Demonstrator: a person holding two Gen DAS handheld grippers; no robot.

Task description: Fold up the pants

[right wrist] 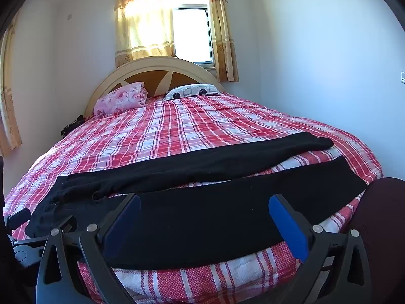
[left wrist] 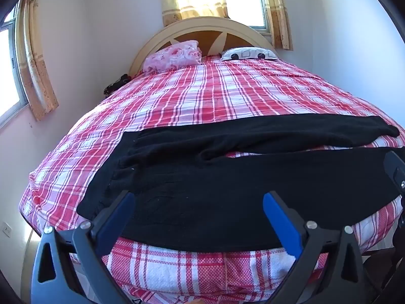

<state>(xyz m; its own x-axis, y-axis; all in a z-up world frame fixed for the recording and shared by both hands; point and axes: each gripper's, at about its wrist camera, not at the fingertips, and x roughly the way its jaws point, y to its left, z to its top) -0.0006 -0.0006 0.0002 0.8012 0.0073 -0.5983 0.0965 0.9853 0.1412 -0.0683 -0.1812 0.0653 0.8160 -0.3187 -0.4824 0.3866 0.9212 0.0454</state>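
Since the black knit pants [left wrist: 227,177] lie flat and unfolded on the red plaid bedspread [left wrist: 189,101], with the left gripper [left wrist: 198,202] and right gripper [right wrist: 205,205] both spread wide and empty, folding hasn't started.

pants [left wrist: 227,177] across bed [left wrist: 202,93] near edge | pillows [left wrist: 249,52] behind

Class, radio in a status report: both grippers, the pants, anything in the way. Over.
Left gripper open, empty. Right gripper open, empty. Black pants flat across bed's near edge, legs apart, unfolded. Nothing in the way.

left gripper [left wrist: 198,204]: fingers apart, empty | black pants [left wrist: 227,172]: spread flat on plaid bed [left wrist: 202,93]
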